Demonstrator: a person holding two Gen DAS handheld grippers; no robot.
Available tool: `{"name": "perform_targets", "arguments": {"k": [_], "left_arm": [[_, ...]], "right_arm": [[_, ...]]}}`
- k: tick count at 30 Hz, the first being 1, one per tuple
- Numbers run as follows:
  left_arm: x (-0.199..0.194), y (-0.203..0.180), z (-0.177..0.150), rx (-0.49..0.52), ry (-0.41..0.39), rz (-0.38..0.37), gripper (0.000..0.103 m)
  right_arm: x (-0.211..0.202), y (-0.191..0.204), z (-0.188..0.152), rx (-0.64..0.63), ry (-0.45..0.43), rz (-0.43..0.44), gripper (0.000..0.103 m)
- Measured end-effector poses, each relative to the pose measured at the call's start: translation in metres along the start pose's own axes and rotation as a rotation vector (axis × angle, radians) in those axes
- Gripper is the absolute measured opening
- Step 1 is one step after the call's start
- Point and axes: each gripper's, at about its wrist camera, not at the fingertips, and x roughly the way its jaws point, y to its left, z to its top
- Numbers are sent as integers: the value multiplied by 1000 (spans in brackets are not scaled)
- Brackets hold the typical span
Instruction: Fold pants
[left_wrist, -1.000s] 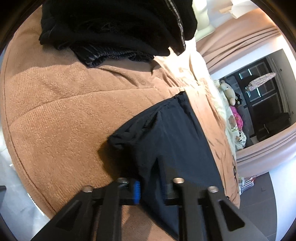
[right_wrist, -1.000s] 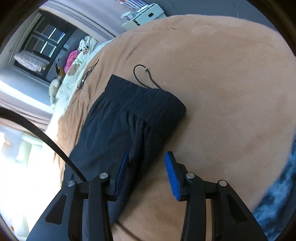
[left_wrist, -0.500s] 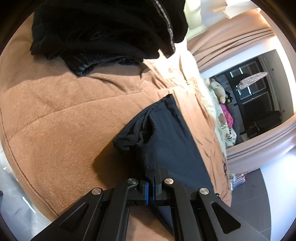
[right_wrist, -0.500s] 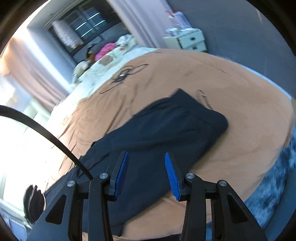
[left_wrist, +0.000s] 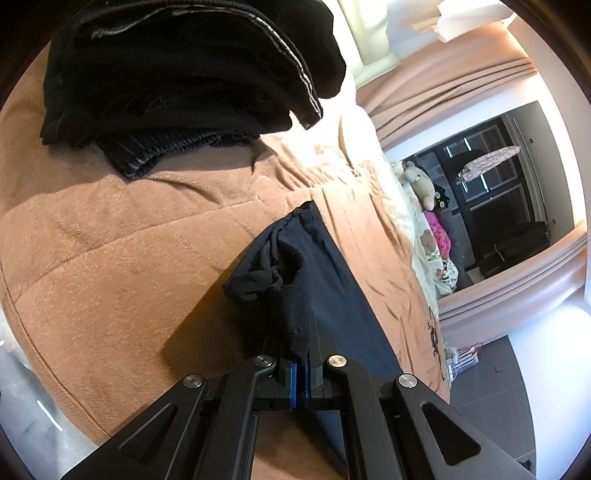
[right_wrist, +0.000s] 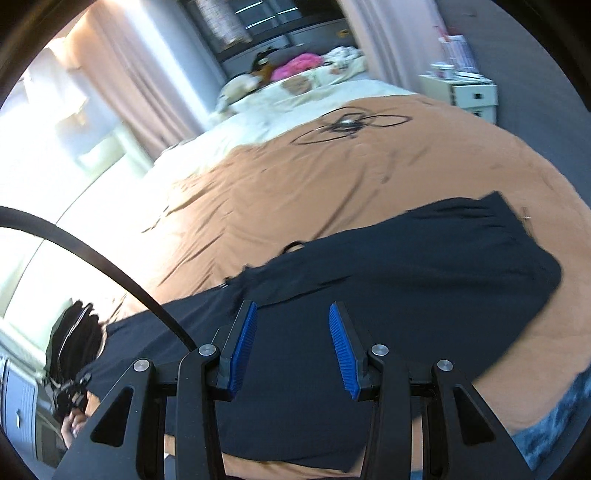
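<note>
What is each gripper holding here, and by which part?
Left gripper pinches the dark pants at a bunched cuff edge; right gripper is open, holding nothing.

Tan bed (right_wrist: 388, 173) bears dark pants (right_wrist: 406, 280), a clothes pile (left_wrist: 177, 85).

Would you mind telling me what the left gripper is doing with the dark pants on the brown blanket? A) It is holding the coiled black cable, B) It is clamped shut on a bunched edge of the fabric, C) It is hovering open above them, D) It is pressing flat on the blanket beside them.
B: the left gripper has its blue pads closed on a gathered fold of the dark pants, which rise bunched off the brown blanket.
</note>
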Motion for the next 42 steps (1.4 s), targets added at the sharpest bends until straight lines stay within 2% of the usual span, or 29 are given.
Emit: {"name": "perform_targets", "arguments": {"k": [16,22,24,26,30,36,42], "left_arm": [[-1,-17,12,31,1,-23,2],[-3,-27,15,46,-4,-23,2],[-3,-29,15,46,-2,-20,2],[-5,-28,15,35,-1,-25,2],[-6,-27,15,40,0,-11,2],[-6,-22,12,27,-7,-1,2],[-4,-16,11,17,0,14,2]], "right_arm": [[80,47,-2,-104,222,88,39],[115,61,-24,-146,331,118,25],[122,58,-36,-172,370,116,25],[128,56,-44,-194,402,118,17],[131,45,-59,-214,465,116,16],[114,37,-62,-205,495,139,14],[111,37,-19,-221,457,146,13]]}}
